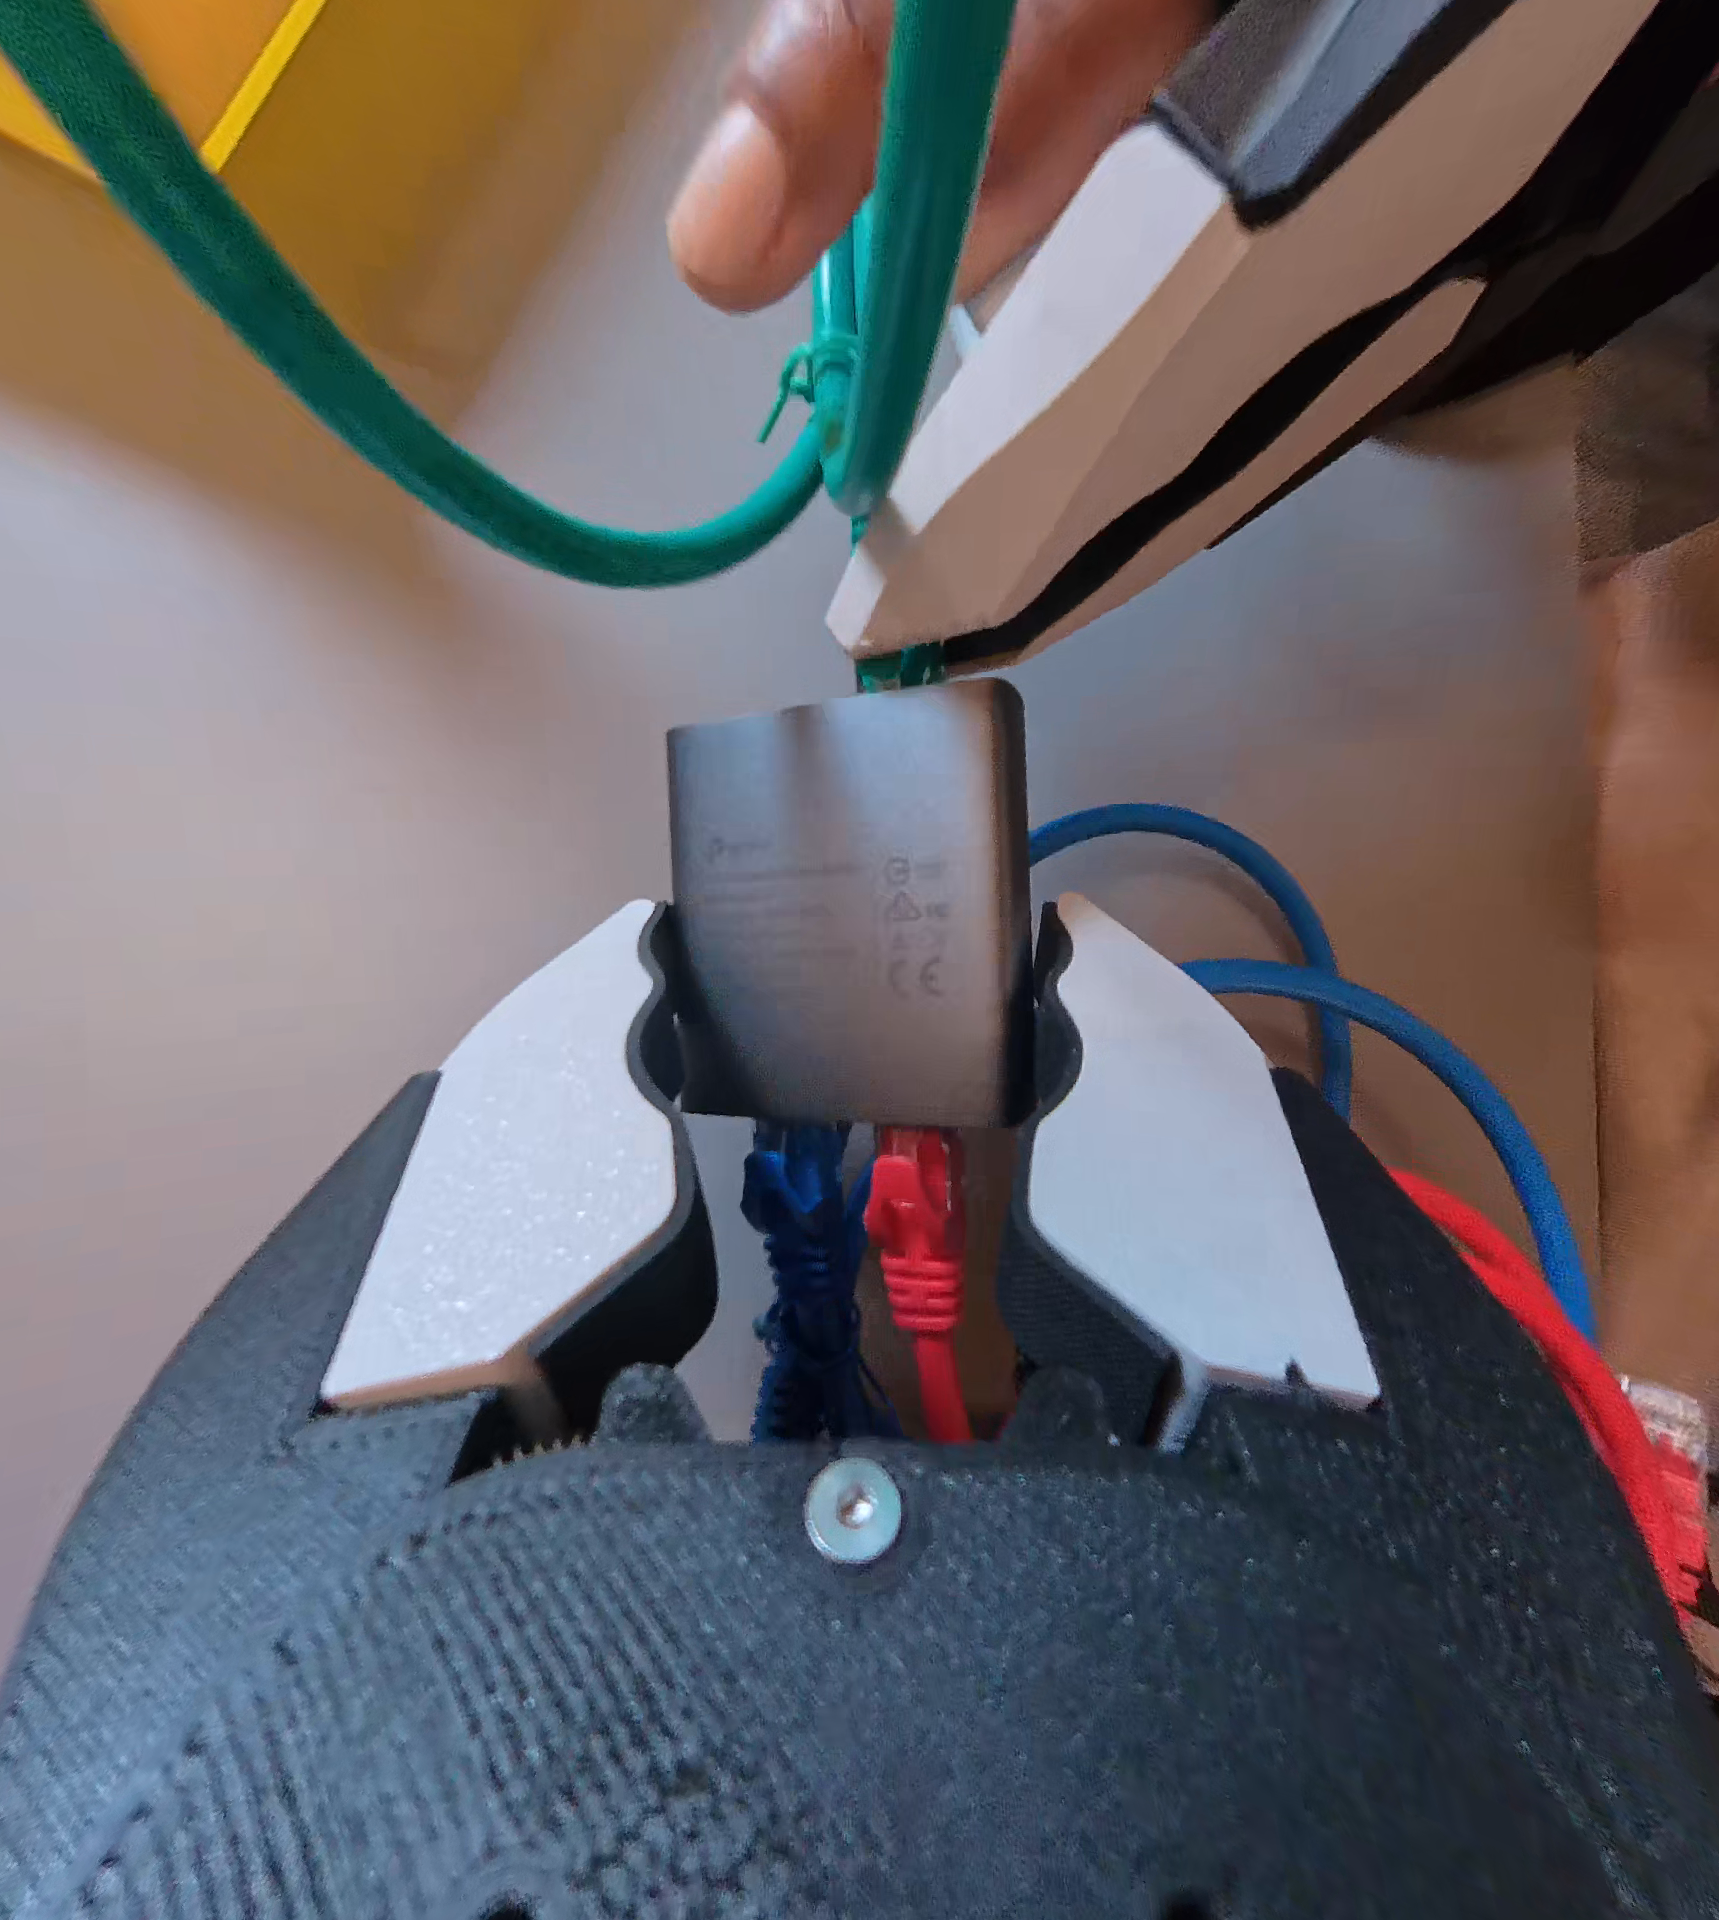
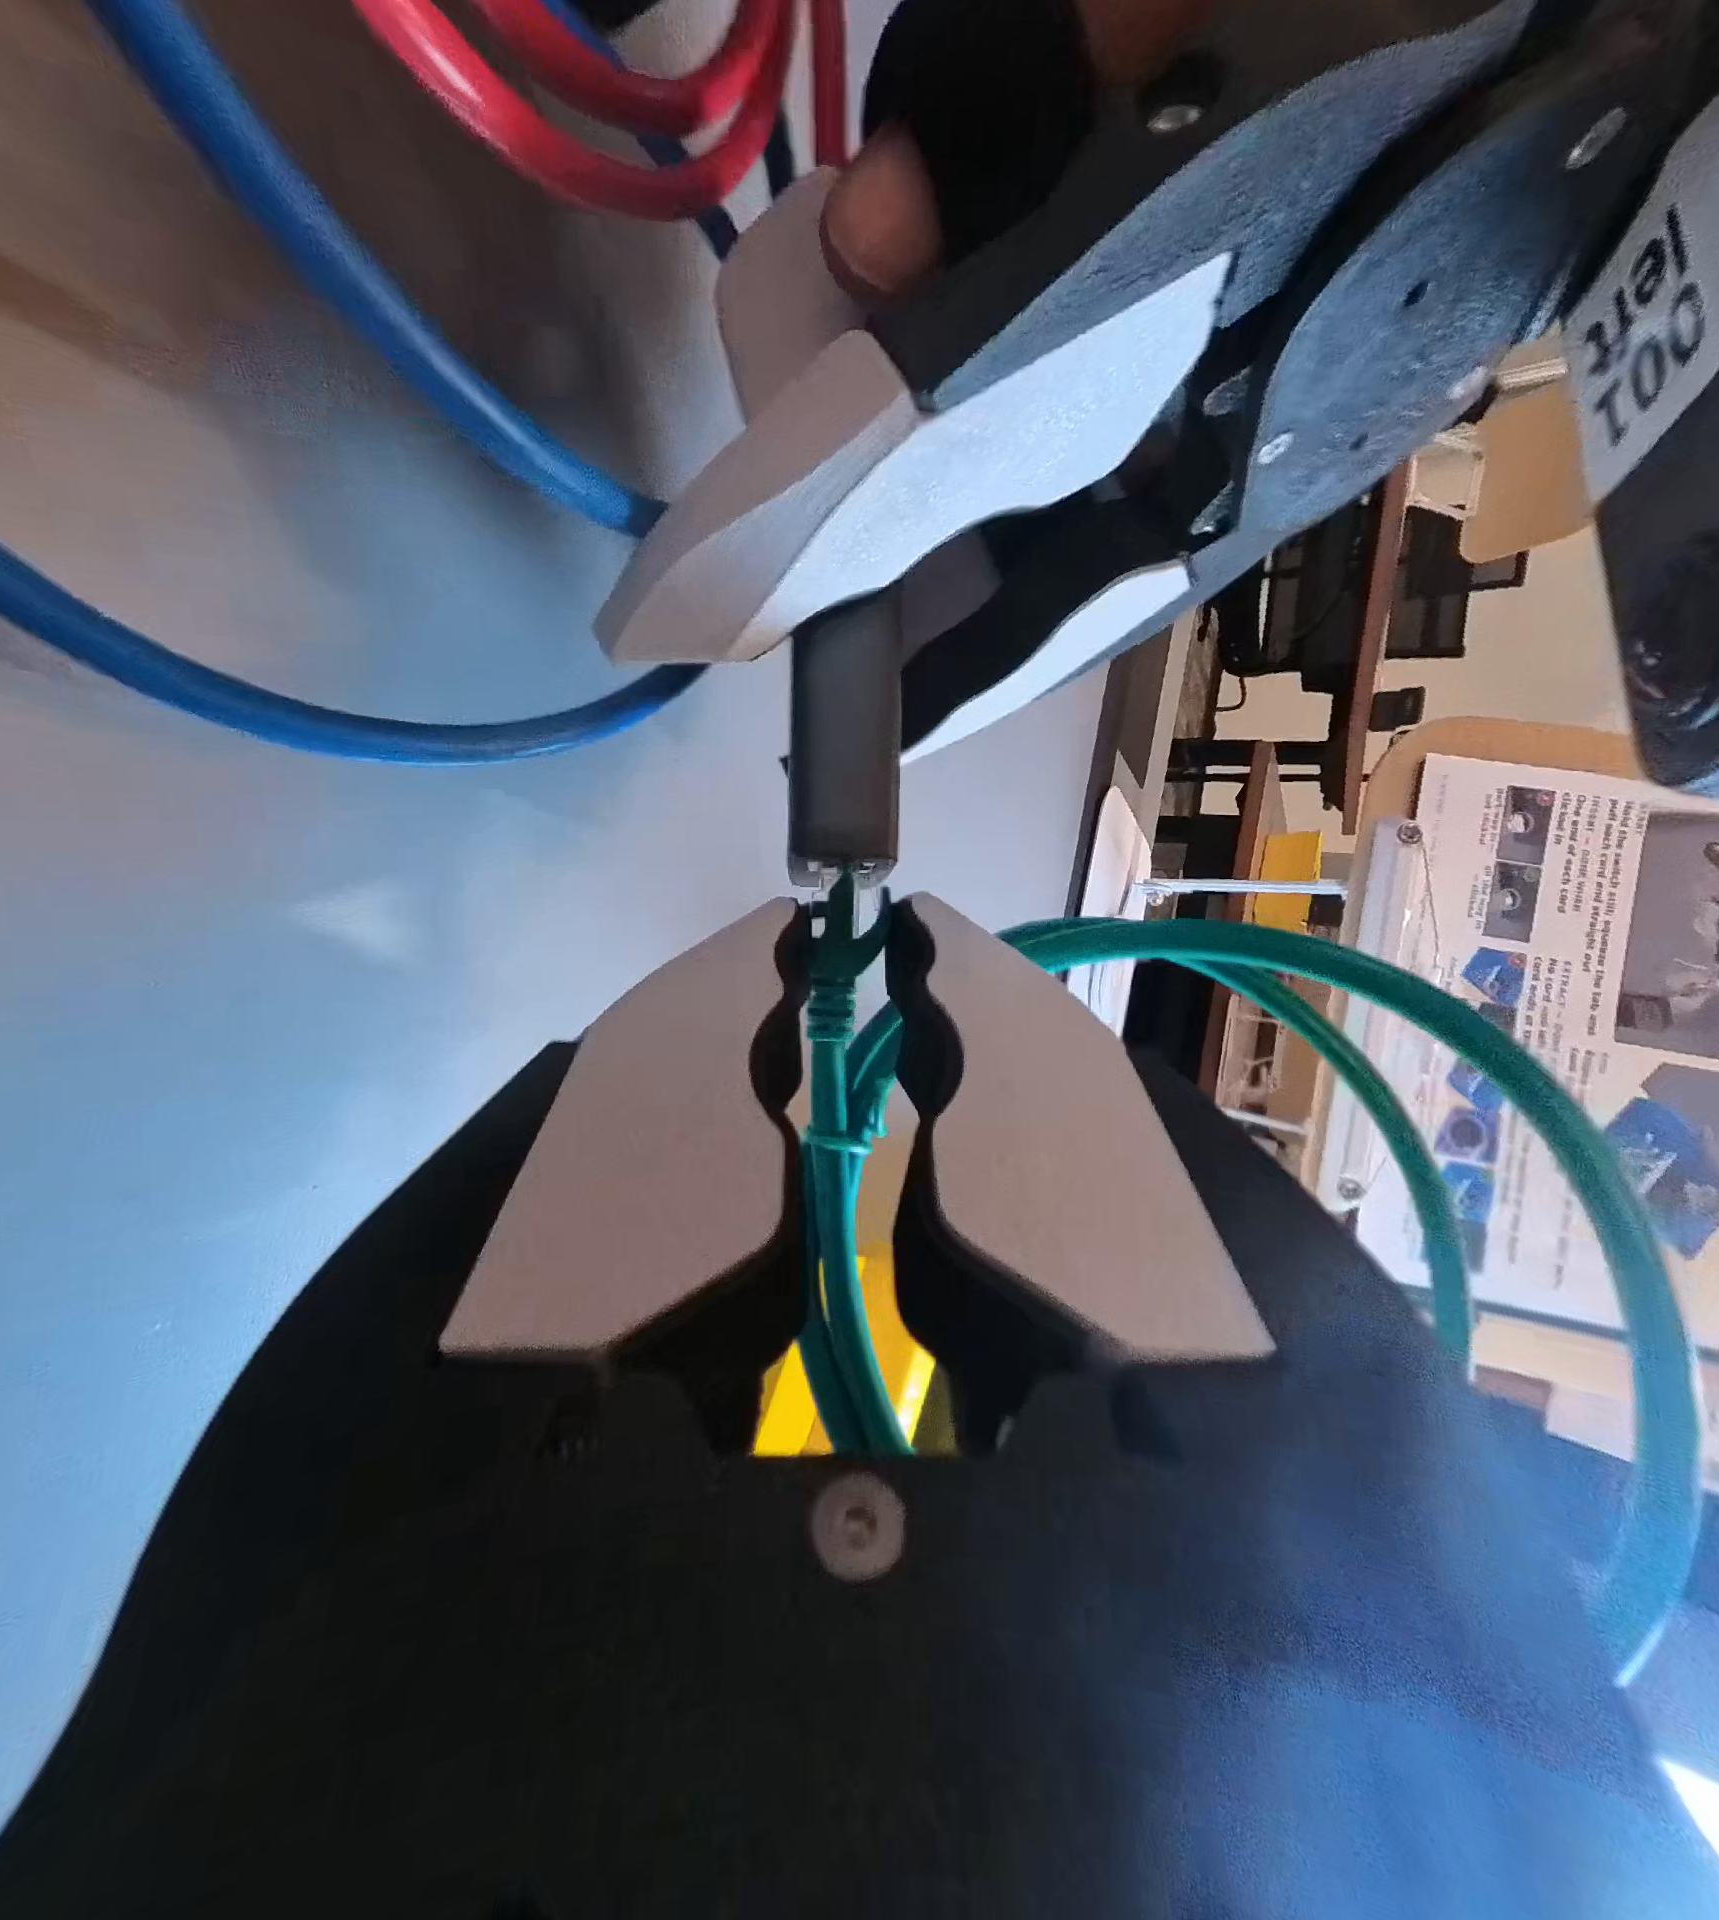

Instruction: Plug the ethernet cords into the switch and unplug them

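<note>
My left gripper (image 1: 850, 935) is shut on the dark grey switch (image 1: 850, 904) and holds it in the air. A blue cord (image 1: 798, 1195) and a red cord (image 1: 917, 1216) are plugged into the switch's near edge, between my fingers. My right gripper (image 2: 842, 914) is shut on the green cord's plug (image 2: 837, 961), whose tip sits at a port on the switch's end (image 2: 844, 769). In the left wrist view the right gripper's fingers (image 1: 1031, 416) reach down to the switch's far edge with the green cord (image 1: 896, 260). The port itself is hidden.
A person's hand (image 1: 782, 177) is behind the green cord. Blue (image 2: 335, 312) and red (image 2: 626, 114) cord loops hang by the left gripper (image 2: 938, 488). A pale wall (image 1: 211, 831) lies behind. An instruction sheet (image 2: 1582, 1060) and shelves (image 2: 1354, 623) are at the right. The tips of one gripper are about 5 centimeters away from the tips of the other.
</note>
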Demonstrator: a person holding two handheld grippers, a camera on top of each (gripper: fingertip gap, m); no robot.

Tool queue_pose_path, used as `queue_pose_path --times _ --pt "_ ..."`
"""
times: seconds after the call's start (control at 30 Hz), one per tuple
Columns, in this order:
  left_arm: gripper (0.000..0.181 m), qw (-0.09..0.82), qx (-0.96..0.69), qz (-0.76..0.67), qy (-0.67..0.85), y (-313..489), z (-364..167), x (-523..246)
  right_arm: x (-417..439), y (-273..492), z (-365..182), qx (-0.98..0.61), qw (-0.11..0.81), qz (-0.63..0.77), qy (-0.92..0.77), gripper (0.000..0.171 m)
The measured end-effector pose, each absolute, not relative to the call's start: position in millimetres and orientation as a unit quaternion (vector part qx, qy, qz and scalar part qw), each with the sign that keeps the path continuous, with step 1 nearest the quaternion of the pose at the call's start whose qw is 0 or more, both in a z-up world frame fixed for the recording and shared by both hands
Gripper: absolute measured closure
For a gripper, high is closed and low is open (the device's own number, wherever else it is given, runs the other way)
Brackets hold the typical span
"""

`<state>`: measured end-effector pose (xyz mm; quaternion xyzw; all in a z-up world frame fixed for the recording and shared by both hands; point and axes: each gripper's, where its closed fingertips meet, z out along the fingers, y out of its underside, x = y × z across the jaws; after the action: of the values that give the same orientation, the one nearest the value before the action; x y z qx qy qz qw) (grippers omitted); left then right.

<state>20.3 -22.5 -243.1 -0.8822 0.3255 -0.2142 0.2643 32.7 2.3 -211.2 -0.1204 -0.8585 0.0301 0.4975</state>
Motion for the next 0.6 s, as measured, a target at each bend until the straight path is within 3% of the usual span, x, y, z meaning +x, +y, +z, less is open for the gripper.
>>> queue_pose_path --times 0.03,0.47,0.53,0.6 --pt "0.116 0.275 -0.876 -0.223 0.327 -22 -239 21 35 -1 -212 -0.104 0.491 0.025 -0.865 0.157" --pt "0.115 0.246 -0.851 -0.269 0.378 -37 -246 46 70 -19 -225 0.041 0.317 -0.018 -0.947 0.157" --pt "0.115 0.259 -0.866 -0.212 0.371 -28 -248 24 99 -22 -243 0.035 0.232 -0.011 -0.972 0.158" --pt "0.116 0.288 -0.864 -0.246 0.331 -28 -228 6 114 -19 -250 0.045 0.255 -0.002 -0.966 0.158"
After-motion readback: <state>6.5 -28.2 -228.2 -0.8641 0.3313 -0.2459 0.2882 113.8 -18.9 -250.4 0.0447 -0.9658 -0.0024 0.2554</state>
